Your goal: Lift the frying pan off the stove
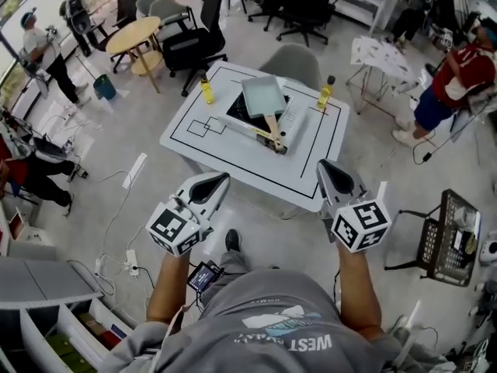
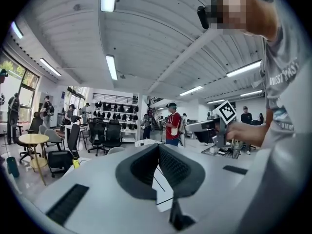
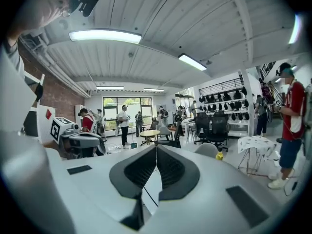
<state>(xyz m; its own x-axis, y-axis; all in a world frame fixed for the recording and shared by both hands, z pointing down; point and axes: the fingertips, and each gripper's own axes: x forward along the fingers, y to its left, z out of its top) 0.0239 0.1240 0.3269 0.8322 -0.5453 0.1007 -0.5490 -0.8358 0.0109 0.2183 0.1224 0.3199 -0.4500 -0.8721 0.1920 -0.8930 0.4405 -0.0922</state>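
The frying pan is a grey rectangular pan with a wooden handle that points toward me. It rests on the black stove in the middle of the white table. My left gripper hovers at the table's near left edge, shut and empty. My right gripper is over the near right part of the table, also shut with nothing in it. Both are well short of the pan. In the left gripper view the left gripper shows its tips touching; in the right gripper view the right gripper does the same. Neither gripper view shows the pan.
Two yellow bottles stand on the table either side of the stove. A grey chair sits behind the table, a black wire basket stand at my right. Office chairs, a round wooden table and several people fill the room.
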